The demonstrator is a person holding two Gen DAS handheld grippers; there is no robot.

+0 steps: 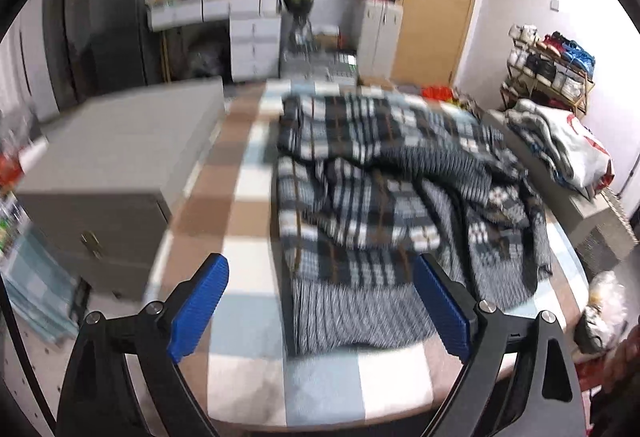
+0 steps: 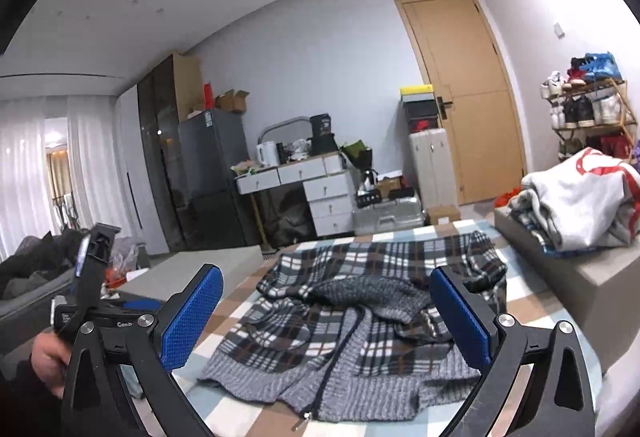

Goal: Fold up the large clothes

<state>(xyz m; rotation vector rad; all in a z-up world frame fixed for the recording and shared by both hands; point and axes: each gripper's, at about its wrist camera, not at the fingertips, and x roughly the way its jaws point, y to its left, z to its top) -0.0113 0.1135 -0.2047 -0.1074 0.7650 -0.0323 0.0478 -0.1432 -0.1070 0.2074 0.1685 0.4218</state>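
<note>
Two blue pads stand far apart on my left gripper (image 1: 320,311), so it is wide open and holds nothing. From the left wrist view I look down at a jacket (image 1: 384,197). It is plaid, dark blue and white, and it lies crumpled on a checked cloth (image 1: 240,221). The gray knit hem of the jacket is the part nearest to my pads. The right pad (image 1: 440,313) sits over the corner of that hem, but I cannot tell if it touches. The left pad (image 1: 200,313) is over the bare cloth. A gray box (image 1: 120,165) stands to the left of the cloth. A pile of clothes (image 1: 560,145) sits on another gray box to the right. This view is blurry.

From the right wrist view, my right gripper (image 2: 326,321) is wide open too, and it holds nothing. The jacket (image 2: 352,321) lies between and past its pads, well apart from them. It is spread out with the zipper (image 2: 332,369) running toward me, and the top part is bunched up. The pile of clothes (image 2: 580,205) is to the right, on its box. On the left I see my left gripper (image 2: 92,277) with a hand (image 2: 48,361) under it. A door (image 2: 460,97) and a white desk (image 2: 304,181) are far back by the wall.
</note>
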